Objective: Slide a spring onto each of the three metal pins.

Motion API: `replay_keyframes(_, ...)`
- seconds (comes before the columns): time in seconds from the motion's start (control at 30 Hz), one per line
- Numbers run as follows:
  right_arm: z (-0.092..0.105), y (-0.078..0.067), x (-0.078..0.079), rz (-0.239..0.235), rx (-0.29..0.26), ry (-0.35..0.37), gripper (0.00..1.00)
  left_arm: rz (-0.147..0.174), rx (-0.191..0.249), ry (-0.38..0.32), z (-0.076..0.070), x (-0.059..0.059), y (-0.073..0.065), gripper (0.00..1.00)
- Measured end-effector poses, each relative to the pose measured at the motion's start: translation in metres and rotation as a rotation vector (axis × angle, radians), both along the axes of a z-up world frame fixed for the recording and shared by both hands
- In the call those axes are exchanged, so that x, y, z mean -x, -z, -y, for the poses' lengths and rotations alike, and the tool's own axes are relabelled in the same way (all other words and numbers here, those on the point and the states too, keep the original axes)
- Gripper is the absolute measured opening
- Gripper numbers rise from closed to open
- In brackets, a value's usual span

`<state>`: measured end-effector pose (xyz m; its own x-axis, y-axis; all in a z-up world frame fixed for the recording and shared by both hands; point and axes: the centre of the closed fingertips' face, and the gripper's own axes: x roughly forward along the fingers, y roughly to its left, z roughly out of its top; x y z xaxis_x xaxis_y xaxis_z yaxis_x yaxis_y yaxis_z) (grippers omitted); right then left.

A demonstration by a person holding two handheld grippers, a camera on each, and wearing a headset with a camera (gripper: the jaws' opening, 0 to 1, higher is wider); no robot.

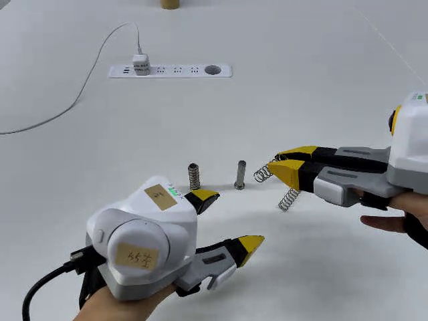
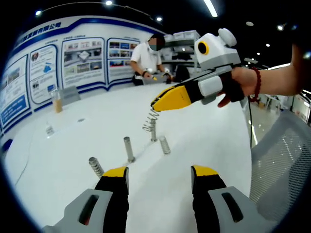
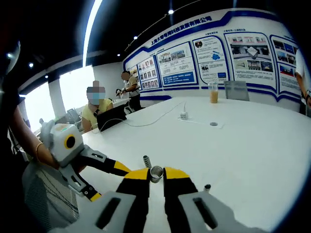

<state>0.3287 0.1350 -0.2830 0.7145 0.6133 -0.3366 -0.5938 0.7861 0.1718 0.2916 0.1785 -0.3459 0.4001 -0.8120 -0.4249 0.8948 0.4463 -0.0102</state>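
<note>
Clamping a coiled steel spring [image 1: 263, 174], the right gripper [image 1: 273, 162] hovers 3 o'clock of a bare grey metal pin [image 1: 240, 174]. One sprung pin [image 1: 194, 176] is done and two apparently remain; the left gripper [image 1: 239, 217] has its jaws apart.

power strip [image 1: 194, 70]: on white table [image 1: 301, 40], well beyond left claw [image 1: 228, 219]
charger [image 1: 140, 64]: plugged into strip's end, white cable [image 1: 80, 90] runs off on left claw's side
cup [image 3: 213, 92]: far ahead of right claw [image 3: 155, 174], brown drink
posters [image 3: 214, 46]: wall beyond cup
</note>
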Motion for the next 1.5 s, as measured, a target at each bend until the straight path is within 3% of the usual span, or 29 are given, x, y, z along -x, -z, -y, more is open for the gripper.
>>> replay_keyframes(0.27, 0.002, 0.002, -0.016, 0.024, 0.022, 0.026, 0.11, -0.031, 0.021, -0.046, -0.004, -0.004, -0.001, 0.63)
replay_keyframes(0.6, -0.001, 0.008, -0.029, 0.034, 0.063, 0.029, 0.11, -0.060, 0.007, -0.100, -0.011, -0.007, 0.003, 0.74)
replay_keyframes(0.93, -0.007, 0.021, -0.039, 0.014, 0.104, 0.029, 0.11, -0.056, 0.010, -0.140, -0.017, -0.013, 0.002, 0.83)
replay_keyframes(1.5, -0.013, 0.031, -0.045, -0.010, 0.193, 0.015, 0.12, -0.038, 0.013, -0.144, -0.019, -0.015, 0.002, 0.92)
